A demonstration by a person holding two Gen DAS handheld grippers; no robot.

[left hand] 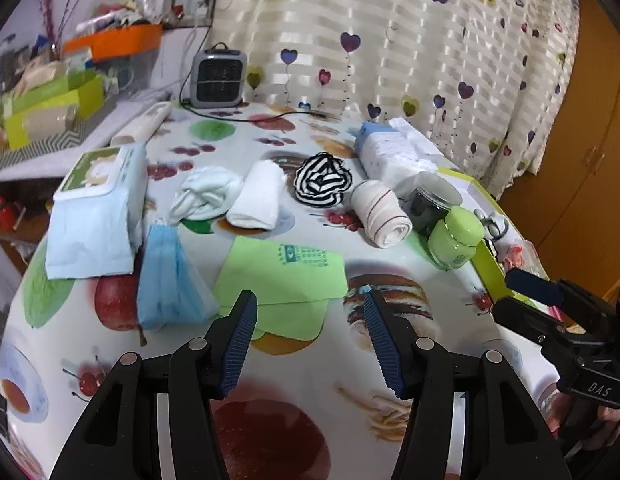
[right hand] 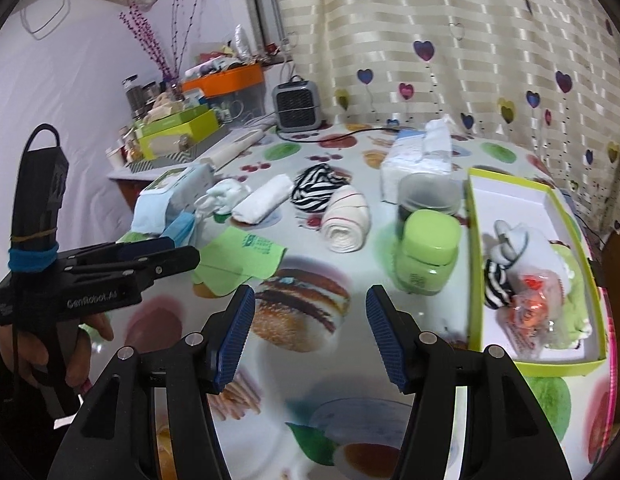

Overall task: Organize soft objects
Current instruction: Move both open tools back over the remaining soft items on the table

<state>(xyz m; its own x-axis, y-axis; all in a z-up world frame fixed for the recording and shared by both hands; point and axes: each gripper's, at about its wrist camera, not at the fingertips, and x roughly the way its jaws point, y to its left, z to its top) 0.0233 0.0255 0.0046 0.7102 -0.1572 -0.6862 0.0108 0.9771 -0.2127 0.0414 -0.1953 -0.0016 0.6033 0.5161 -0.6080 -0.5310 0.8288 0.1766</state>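
Soft items lie in a row on the fruit-print table: knotted white socks (left hand: 206, 196), a rolled white towel (left hand: 258, 196), a black-and-white striped cloth (left hand: 321, 180) and a white roll with red lines (left hand: 381, 212). Nearer me are a green cloth (left hand: 286, 272) and a blue mask pack (left hand: 170, 276). My left gripper (left hand: 310, 300) stands open just above the green cloth's near edge, holding nothing. My right gripper (right hand: 310, 296) is open over bare tablecloth, left of a lime-edged box (right hand: 475, 240) holding a white sock (right hand: 517, 240), a striped piece and wrapped items.
A green jar (right hand: 427, 256) and a dark jar (right hand: 427, 196) stand beside the box. A tissue pack (right hand: 417, 160) and a grey heater (right hand: 298, 108) sit further back. A wipes pack (left hand: 98, 184) lies at left. A cluttered shelf (right hand: 182, 128) borders the table's left.
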